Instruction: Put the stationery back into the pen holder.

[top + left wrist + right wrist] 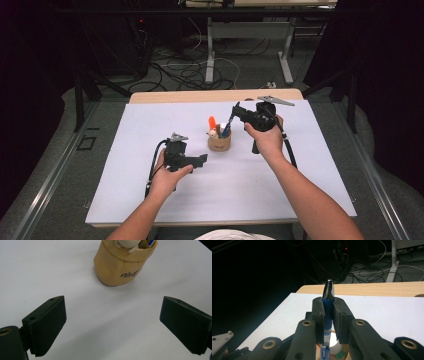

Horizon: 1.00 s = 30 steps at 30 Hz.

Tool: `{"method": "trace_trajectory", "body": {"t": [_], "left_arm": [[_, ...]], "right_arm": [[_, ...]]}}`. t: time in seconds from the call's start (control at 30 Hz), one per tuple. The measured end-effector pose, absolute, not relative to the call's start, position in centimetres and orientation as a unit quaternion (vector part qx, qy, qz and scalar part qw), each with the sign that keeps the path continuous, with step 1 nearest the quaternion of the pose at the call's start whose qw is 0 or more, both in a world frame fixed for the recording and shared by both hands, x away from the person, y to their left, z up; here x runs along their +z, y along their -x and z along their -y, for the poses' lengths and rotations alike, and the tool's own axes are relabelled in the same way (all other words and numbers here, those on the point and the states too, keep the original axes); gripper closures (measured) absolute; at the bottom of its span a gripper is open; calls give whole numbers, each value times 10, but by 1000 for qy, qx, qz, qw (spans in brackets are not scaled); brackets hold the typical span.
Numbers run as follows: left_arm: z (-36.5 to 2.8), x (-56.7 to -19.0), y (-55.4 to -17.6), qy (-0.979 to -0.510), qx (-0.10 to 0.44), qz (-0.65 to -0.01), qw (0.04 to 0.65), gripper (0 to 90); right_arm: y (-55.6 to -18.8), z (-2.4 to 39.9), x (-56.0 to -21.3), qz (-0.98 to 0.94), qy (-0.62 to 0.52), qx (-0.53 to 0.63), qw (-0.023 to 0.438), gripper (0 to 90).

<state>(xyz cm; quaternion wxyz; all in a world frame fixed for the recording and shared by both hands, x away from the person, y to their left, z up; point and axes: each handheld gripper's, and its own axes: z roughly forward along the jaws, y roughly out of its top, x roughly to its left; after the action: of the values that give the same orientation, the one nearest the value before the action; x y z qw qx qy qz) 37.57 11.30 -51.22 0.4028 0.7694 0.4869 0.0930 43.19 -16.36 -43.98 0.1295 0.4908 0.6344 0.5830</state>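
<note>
Currently, pen [328, 305]: your right gripper [328, 315] clamped the blue barrel, tip up, directly above the holder [219, 142].
Holder: it stood mid-mat [150, 190], upright, unheld.
Left gripper [112, 325]: jaws spread, empty, beside the holder.
Advice: you needed a straight, slow lift, left gripper ready to steady the holder.

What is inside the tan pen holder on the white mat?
The tan pen holder holds an orange marker and a white-topped item. The right gripper grips a blue pen over it. Lower parts are hidden inside.
</note>
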Motion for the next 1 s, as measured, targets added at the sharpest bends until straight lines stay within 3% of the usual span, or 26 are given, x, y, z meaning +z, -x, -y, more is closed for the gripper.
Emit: {"method": "trace_trajectory", "body": {"t": [0.8,1.0], "left_arm": [[-115,-512,-377,-764,96,-488,412,32],[-115,-512,-377,-763,96,-489,412,32]], "right_arm": [[-435,141,-454,-668,-457,565,164,798],[-435,141,-457,-671,-449,569,159,640]]}}
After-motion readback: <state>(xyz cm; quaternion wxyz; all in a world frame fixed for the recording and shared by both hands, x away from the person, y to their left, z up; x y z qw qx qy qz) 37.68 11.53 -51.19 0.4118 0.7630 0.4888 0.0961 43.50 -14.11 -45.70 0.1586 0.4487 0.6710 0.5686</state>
